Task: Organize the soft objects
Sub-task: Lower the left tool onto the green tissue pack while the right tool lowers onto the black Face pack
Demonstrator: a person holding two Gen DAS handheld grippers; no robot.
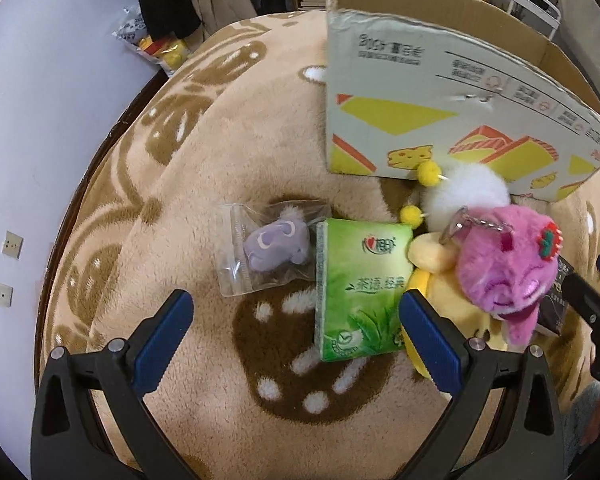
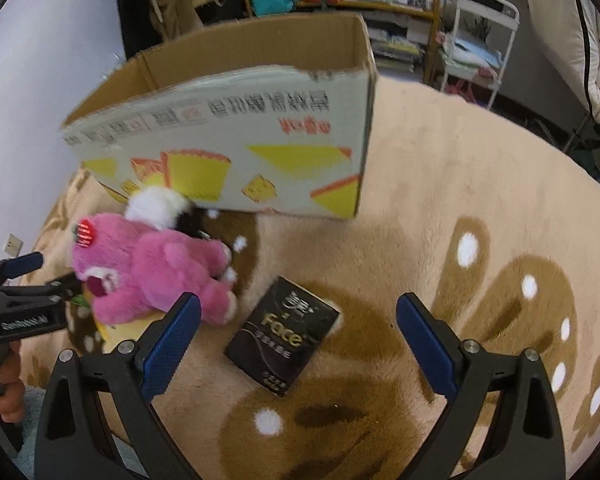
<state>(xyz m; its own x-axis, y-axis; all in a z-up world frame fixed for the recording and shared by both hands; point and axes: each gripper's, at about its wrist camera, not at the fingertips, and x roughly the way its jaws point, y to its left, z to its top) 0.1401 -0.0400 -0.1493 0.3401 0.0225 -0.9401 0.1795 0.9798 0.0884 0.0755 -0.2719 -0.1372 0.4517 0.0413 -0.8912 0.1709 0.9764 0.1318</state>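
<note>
Soft toys (image 1: pixel 508 268) lie outside the cardboard box (image 2: pixel 228 152), seemingly empty; both claws (image 1: pixel 296 316) (image 2: pixel 298 320) gape, released.

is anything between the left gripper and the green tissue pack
Nothing visible blocks it. The left gripper is open above the blanket, and the green tissue pack lies just ahead, by its right finger. The yellow plush and the bagged purple toy flank the pack closely, so they might get nudged.

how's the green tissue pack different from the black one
The green tissue pack is light green with a tea-leaf print; the black tissue pack is dark with gold "Face" lettering. The green one lies against the bagged purple toy and the yellow plush; the black one lies alone on the blanket. Both lie flat.
</note>
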